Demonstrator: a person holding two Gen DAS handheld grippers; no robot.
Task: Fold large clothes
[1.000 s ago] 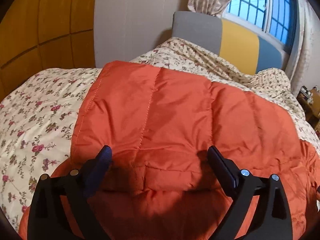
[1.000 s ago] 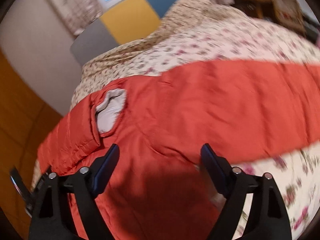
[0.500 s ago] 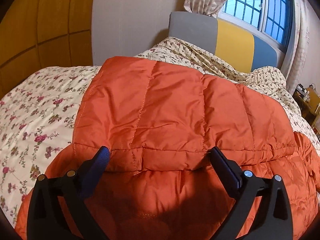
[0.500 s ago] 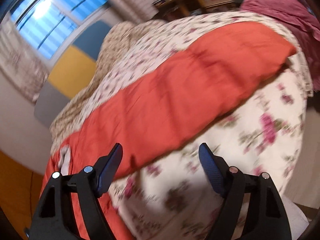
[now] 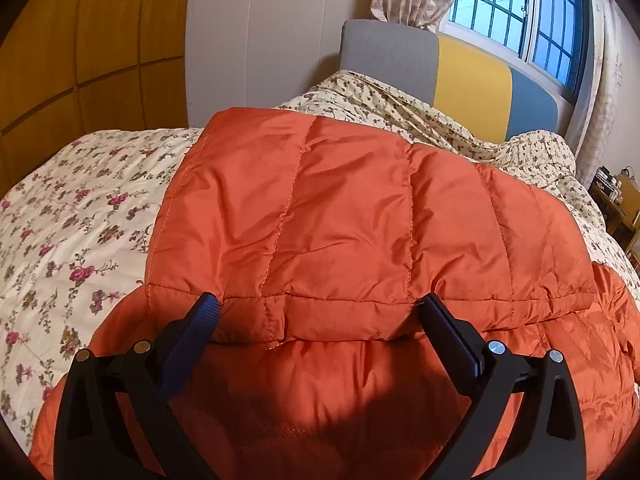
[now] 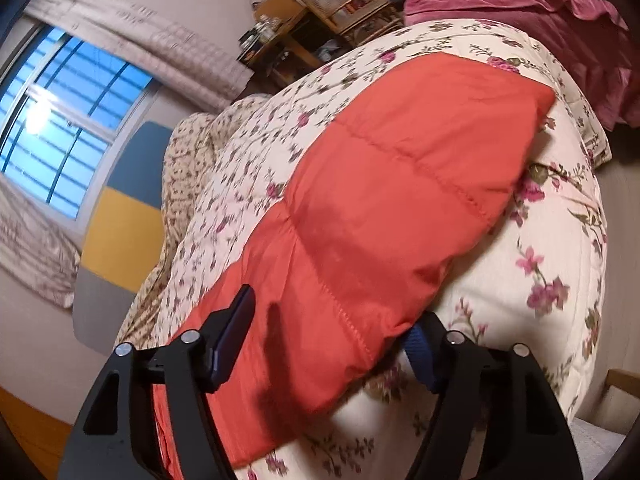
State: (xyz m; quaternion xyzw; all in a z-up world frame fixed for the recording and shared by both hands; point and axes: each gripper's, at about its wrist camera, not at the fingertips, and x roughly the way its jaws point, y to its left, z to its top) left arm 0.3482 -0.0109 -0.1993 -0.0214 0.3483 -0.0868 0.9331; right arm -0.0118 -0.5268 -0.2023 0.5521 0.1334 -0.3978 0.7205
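The left gripper [image 5: 318, 312] was pointed forward and down. Its two black fingers [image 5: 192, 344] were held wide apart, and nothing was pinched by them. The blue pad of one finger was seen on the left side, and the dark pad of the other on the right. The right gripper [image 6: 332, 328] was also pointed down and was tipped to one side. Its fingers [image 6: 232, 336] were being closed, with a puffy orange edge between them, not yet squeezed.
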